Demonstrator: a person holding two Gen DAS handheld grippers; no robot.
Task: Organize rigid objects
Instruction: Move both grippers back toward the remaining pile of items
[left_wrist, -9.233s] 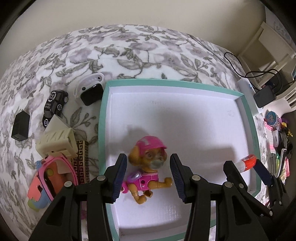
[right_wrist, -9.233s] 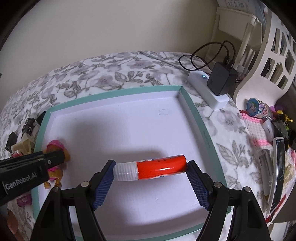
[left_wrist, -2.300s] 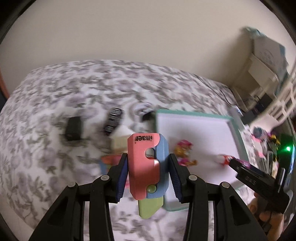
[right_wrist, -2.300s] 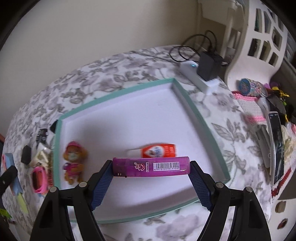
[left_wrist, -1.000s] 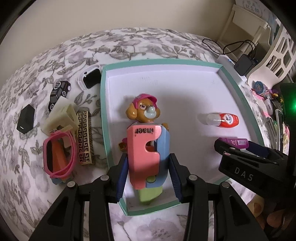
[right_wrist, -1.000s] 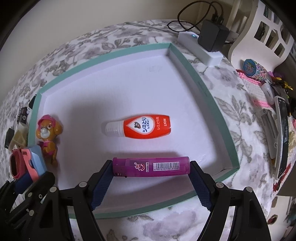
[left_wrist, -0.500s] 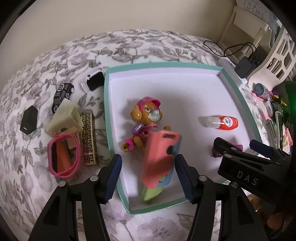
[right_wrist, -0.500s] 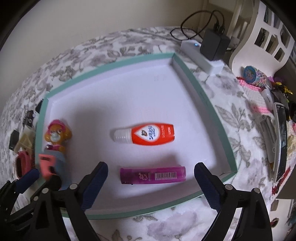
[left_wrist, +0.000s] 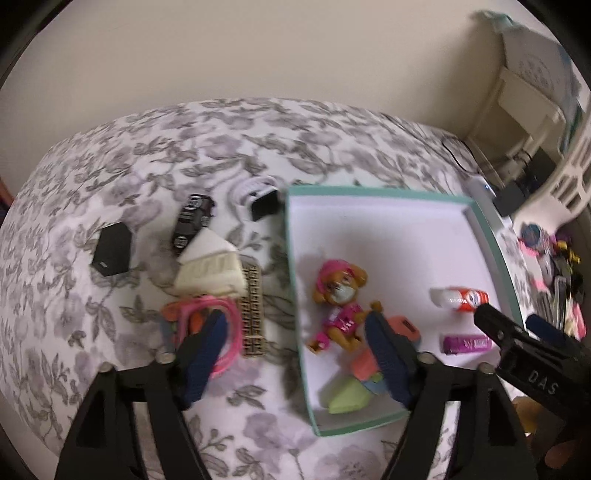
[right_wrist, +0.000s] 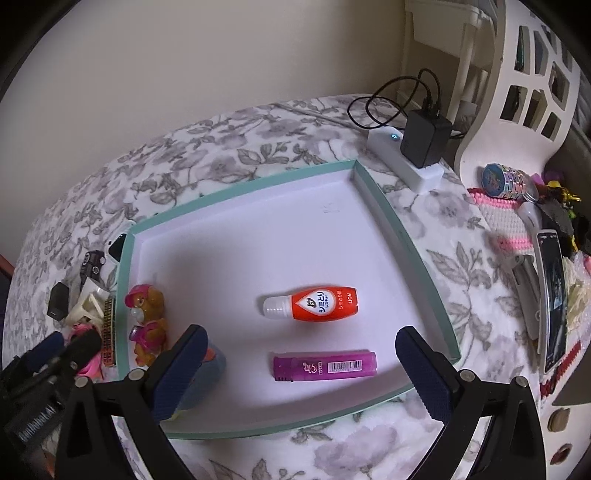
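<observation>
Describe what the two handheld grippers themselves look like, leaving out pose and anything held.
Both the left gripper and right gripper have matte black angular plastic arms with small silver pivot screws, ending in dark navy ribbed pads. The right gripper's body bears white "DAS" lettering. No cables or sleeves show.

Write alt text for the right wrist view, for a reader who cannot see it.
The open right gripper hovers over a teal-rimmed white tray on a floral cover, holding nothing. In the tray lie a purple tube, an orange bottle beyond it, and a pink-capped toy dog by the left rim. A white power strip sits past the tray's far right corner.
</observation>
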